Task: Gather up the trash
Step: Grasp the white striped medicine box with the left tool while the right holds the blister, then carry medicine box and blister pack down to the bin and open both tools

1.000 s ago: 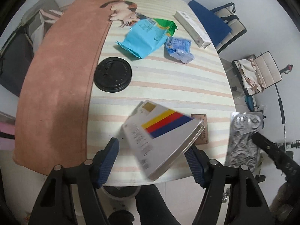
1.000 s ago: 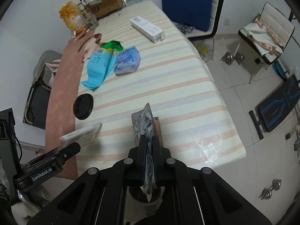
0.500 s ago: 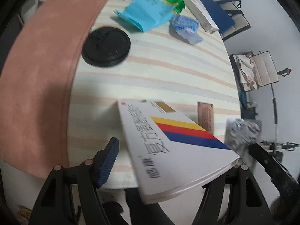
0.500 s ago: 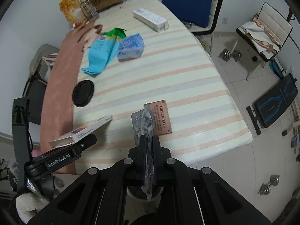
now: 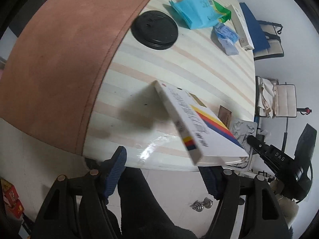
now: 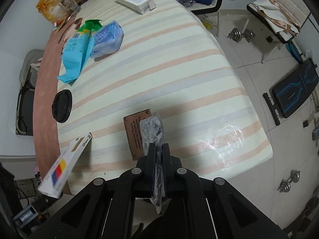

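White cardboard is what fills the left wrist view: a flat white medicine box with a yellow, red and blue stripe (image 5: 201,125) hangs tilted over the near edge of the cream striped table (image 5: 179,65), one corner pointing down at the cloth. The left gripper (image 5: 165,171) has its blue-padded fingers (image 5: 114,171) spread wide and the box sits loose against the right-hand one, not pinched from both sides, so it looks more like it's being released or dropped than carried. Past it there's a round black plastic lid (image 5: 155,29) and a light blue wrapper (image 5: 196,12), probably the next bits of trash. Over in the right wrist view, the right gripper (image 6: 158,155) is clamped tight on a crumpled silver blister pack (image 6: 153,131), held upright edge-on, likely so it can be dropped straight down. It hovers at the table's near edge above a small brown plaque (image 6: 135,135). Plenty of bare striped cloth lies ahead, and open floor runs on the right side. No bin can be made out for sure below either tool.
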`<state>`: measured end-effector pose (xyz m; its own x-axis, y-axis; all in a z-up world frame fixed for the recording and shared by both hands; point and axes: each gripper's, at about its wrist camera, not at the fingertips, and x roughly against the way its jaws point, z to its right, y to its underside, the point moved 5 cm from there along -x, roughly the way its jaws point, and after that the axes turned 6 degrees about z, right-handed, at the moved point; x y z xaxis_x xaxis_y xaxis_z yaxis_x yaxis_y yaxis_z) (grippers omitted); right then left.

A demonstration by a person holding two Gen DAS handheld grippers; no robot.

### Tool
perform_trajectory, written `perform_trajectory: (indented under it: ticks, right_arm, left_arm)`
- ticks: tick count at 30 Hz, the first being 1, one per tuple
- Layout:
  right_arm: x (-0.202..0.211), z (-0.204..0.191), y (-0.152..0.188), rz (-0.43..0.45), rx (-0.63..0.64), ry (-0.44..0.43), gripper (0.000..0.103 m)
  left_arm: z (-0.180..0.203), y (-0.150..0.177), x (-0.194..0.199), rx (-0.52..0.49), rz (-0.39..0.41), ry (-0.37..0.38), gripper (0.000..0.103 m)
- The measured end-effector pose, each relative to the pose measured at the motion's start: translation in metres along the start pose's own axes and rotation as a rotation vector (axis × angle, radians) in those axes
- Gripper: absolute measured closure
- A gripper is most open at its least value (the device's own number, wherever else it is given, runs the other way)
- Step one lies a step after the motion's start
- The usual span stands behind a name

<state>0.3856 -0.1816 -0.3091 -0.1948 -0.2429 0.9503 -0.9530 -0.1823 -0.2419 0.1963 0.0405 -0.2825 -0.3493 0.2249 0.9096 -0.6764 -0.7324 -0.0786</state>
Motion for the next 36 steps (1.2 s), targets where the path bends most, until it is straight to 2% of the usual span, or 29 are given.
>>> perform_trajectory:
  ticks: [6, 8, 11, 14, 15, 18, 19, 20, 23, 26, 30, 31, 36]
  right_arm:
    - [0.008, 0.005, -0.012, 0.008, 0.019, 0.001, 0.097]
    - [0.006, 0.007, -0.016, 0.003, 0.01, -0.006, 0.097]
    - [-0.003, 0.003, -0.022, -0.009, 0.007, -0.013, 0.097]
    - [-0.008, -0.004, -0.027, -0.014, 0.032, -0.009, 0.097]
    - [-0.009, -0.007, -0.029, -0.013, 0.042, -0.006, 0.097]
    - [-0.011, -0.01, -0.033, -0.008, 0.064, 0.009, 0.097]
    - [-0.013, -0.01, -0.034, -0.007, 0.067, 0.016, 0.097]
    - [-0.013, -0.009, -0.034, -0.009, 0.064, 0.018, 0.097]
    - [-0.017, -0.005, -0.034, -0.02, 0.052, 0.022, 0.097]
    - [-0.019, -0.004, -0.032, -0.025, 0.055, 0.024, 0.097]
    - [-0.018, -0.004, -0.029, -0.026, 0.059, 0.022, 0.097]
    - [-0.018, -0.004, -0.028, -0.026, 0.06, 0.021, 0.097]
    - [-0.013, -0.004, -0.026, -0.02, 0.058, 0.013, 0.097]
  left_arm:
    - [-0.025, 0.024, 0.035, 0.013, 0.038, -0.079, 0.035]
    - [-0.026, 0.018, 0.036, 0.045, 0.043, -0.066, 0.035]
    - [-0.01, -0.001, 0.022, 0.014, 0.07, -0.069, 0.034]
    - [0.01, -0.014, -0.014, -0.058, 0.006, -0.093, 0.034]
    - [0.017, -0.015, -0.028, -0.073, -0.027, -0.08, 0.034]
    - [0.029, -0.013, -0.057, -0.108, -0.091, -0.108, 0.034]
    - [0.032, -0.011, -0.068, -0.128, -0.116, -0.138, 0.034]
    - [0.034, -0.011, -0.072, -0.143, -0.114, -0.175, 0.029]
    - [0.043, -0.015, -0.079, -0.219, -0.081, -0.287, 0.028]
    - [0.036, -0.019, -0.087, -0.229, -0.081, -0.334, 0.029]
    - [0.03, -0.018, -0.085, -0.229, -0.07, -0.32, 0.03]
    - [0.028, -0.017, -0.083, -0.232, -0.064, -0.319, 0.034]
    - [0.024, -0.017, -0.064, -0.237, -0.021, -0.278, 0.034]
